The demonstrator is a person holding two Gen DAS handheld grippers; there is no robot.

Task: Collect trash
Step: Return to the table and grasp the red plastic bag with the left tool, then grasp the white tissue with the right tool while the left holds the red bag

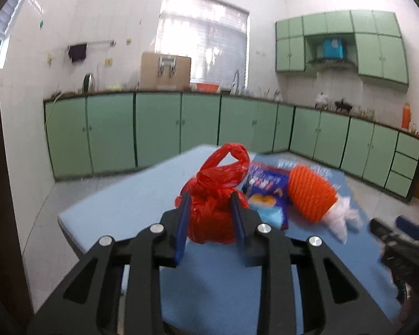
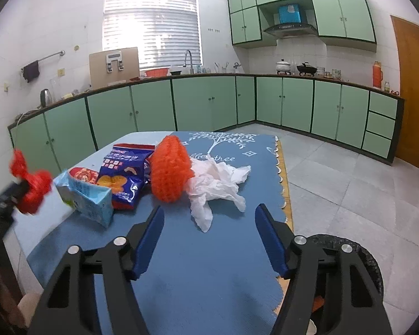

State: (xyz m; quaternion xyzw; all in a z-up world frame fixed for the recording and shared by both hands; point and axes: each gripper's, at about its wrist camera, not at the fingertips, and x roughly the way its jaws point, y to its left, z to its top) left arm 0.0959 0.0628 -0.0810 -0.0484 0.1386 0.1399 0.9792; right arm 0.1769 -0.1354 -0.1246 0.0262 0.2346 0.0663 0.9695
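**Red bag clamped in our left claw, right claw wide apart over the mat**

We take the blue mat (image 2: pixel 209 251) as our landmark; it covers the table top and carries a white tree print at its far end. On it, from largest down: a crumpled white tissue (image 2: pixel 218 184) spreads near the middle, touching the orange foam net (image 2: pixel 169 169) just to its left. Left of the net lies a dark blue snack packet (image 2: pixel 125 176), and against that packet's near left side a light blue carton (image 2: pixel 88 198) lies tipped over. The knotted red plastic bag (image 1: pixel 215 195) is crinkled and glossy, with a twisted loop standing up at its top; it sits at the mat's left edge.

In the right wrist view the red bag shows only as a blurred shape at the left border, so we cannot tell from there whether it rests on the table or is lifted. The print on the packet and carton is too small for us to read. The dark round thing at the mat's near right corner is cut off by our right claw.

Our left gripper (image 1: pixel 211 217) has its blue pads pressed into both sides of the red bag. Our right gripper (image 2: pixel 209 231) stands wide apart above bare mat, touching nothing, the tissue just beyond its tips
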